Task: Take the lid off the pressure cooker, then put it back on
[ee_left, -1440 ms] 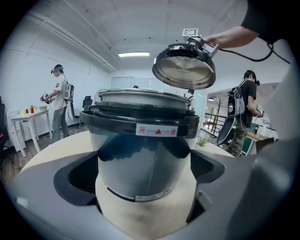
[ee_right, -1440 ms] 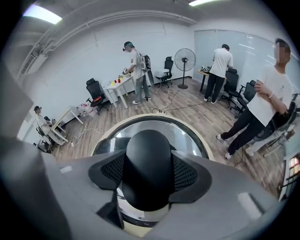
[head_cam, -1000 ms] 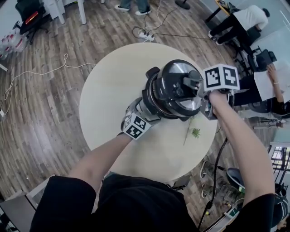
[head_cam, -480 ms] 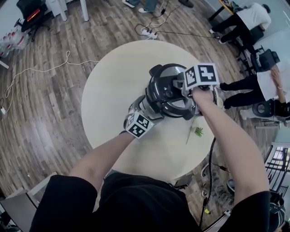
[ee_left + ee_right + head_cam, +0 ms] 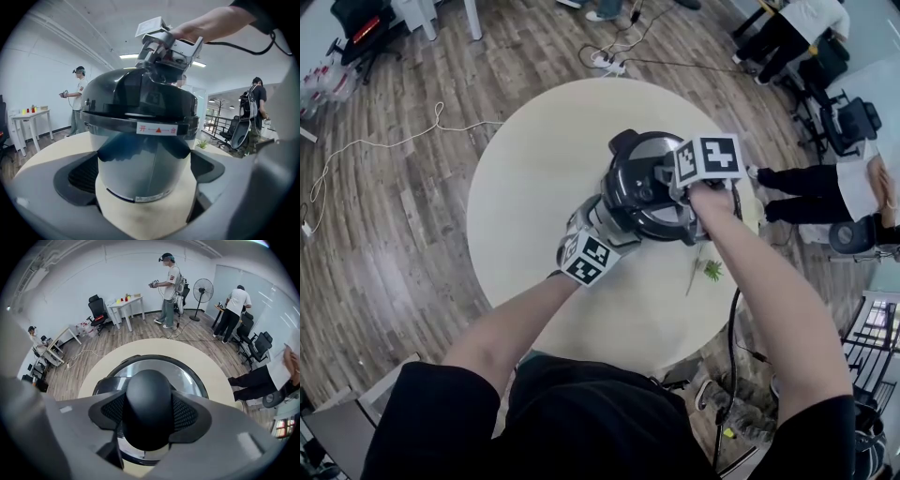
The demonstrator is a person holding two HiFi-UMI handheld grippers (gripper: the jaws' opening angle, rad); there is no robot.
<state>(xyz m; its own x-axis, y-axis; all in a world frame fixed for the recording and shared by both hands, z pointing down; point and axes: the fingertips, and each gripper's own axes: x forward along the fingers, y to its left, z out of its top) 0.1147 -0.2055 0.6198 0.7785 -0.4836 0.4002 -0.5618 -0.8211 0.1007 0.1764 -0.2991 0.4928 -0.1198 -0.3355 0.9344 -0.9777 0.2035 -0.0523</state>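
Note:
A steel pressure cooker (image 5: pixel 623 211) stands on the round cream table (image 5: pixel 534 159). Its black lid (image 5: pixel 645 176) sits level on top of the pot. My left gripper (image 5: pixel 602 220) reaches in from the near left, and its pads close on the cooker's steel body (image 5: pixel 140 164). In the left gripper view the lid (image 5: pixel 136 101) rests on the rim, above a red-marked label. My right gripper (image 5: pixel 678 183) points steeply down over the lid. In the right gripper view my right gripper (image 5: pixel 149 414) is shut on the lid's black knob (image 5: pixel 149 401), pads tight on both sides.
A small green sprig (image 5: pixel 708 272) lies on the table, to the right of the cooker and nearer me. White cables (image 5: pixel 394 141) trail over the wooden floor at the left. People sit and office chairs (image 5: pixel 848 122) stand to the right, beyond the table's edge.
My right gripper has come down and to the left with the lid, which was raised and tilted and now sits on the pot. The left gripper has kept still.

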